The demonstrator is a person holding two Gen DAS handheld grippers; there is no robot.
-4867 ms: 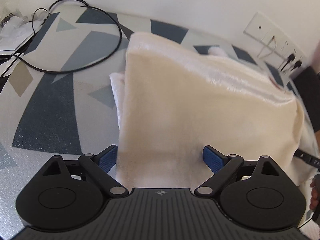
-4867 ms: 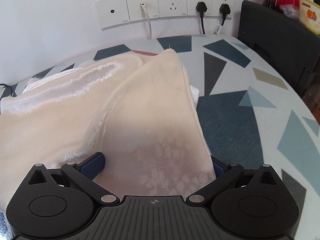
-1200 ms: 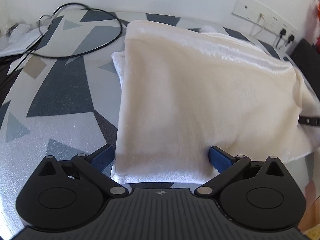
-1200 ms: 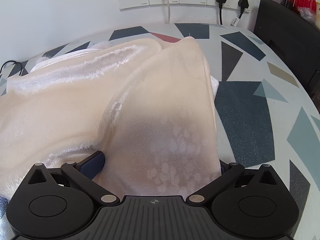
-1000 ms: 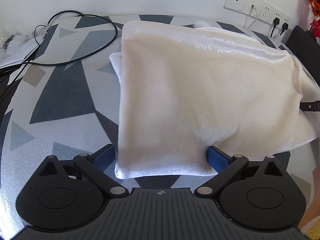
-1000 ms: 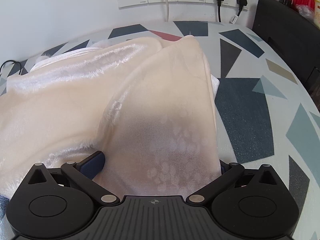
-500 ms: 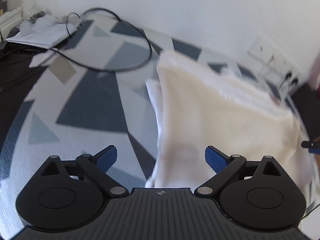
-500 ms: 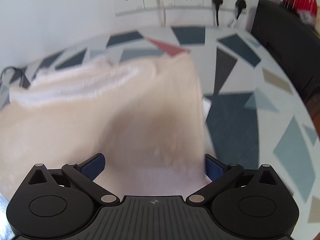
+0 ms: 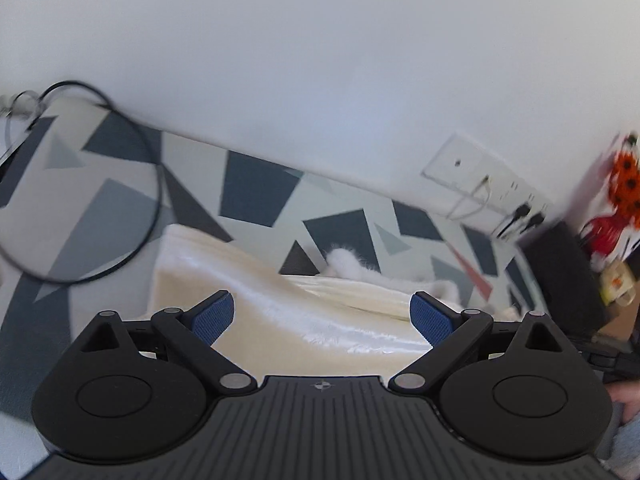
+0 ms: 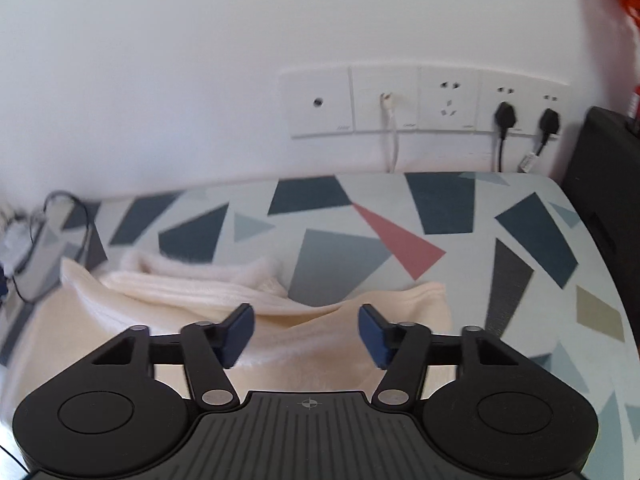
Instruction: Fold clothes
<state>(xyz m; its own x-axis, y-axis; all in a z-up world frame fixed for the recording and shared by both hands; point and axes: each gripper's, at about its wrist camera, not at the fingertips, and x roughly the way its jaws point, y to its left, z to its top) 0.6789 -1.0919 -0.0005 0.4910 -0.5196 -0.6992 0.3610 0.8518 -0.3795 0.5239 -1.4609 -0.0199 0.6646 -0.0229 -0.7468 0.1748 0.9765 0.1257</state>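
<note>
A cream fleece garment lies folded on the patterned table; it also shows in the right wrist view. My left gripper is open and empty, raised above the garment's near part. My right gripper is open and empty, raised above the garment's right part. A white fluffy edge pokes out at the garment's far side.
A black cable loop lies on the table at the left. Wall sockets with plugs run along the back wall. A black box with red items stands at the right. Small clutter sits at the far left.
Both grippers have lifted and tilted up off the garment since a second ago. The cloth that lay between each pair of fingers now lies below them, let go on the table.
</note>
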